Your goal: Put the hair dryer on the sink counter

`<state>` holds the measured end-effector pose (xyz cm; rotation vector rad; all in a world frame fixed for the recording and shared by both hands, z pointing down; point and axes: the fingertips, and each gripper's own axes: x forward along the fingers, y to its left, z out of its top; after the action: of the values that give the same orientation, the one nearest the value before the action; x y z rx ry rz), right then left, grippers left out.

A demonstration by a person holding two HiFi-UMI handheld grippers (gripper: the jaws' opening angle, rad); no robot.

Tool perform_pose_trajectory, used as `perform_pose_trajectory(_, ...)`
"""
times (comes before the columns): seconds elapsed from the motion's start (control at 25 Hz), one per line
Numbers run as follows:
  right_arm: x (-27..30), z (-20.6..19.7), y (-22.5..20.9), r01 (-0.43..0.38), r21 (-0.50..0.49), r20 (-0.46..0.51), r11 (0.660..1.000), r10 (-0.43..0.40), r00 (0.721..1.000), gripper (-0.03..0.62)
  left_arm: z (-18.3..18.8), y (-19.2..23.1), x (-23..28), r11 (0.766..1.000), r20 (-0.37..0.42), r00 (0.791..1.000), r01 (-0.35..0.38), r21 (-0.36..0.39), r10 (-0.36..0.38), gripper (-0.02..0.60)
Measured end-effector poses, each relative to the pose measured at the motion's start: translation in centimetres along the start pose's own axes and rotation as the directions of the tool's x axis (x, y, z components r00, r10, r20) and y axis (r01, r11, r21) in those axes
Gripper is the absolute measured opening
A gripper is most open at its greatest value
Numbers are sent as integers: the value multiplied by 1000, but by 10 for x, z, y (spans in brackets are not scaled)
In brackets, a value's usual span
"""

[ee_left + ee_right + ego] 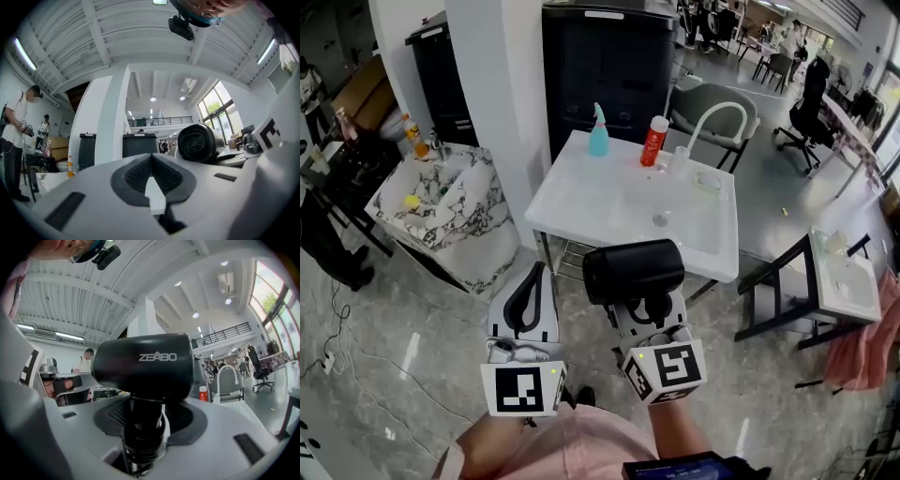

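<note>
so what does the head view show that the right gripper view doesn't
Only the head view: the basin in the white sink counter, the teal spray bottle on it, and a marbled sink off to the left. Only the right gripper view: the brand print on the hair dryer, and its handle clamped in the right gripper. Both: the dryer's black body, the red bottle and the curved white faucet.
</note>
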<state>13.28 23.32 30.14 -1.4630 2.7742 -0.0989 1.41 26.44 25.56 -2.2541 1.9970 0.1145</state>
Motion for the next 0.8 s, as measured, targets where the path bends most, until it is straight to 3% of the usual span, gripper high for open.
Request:
perform_pose_trajectory(0.4,48,-18,-17,4,-8,-42,1000,-4,999,206,-28,31,40,1000,-23,999,-25,-2,25,9)
perform_pose_trajectory(0.8,172,-50,-55,65,11,-110,998,-63,992,207,-79,91,160,998,-55,998,8,-57,-11,11)
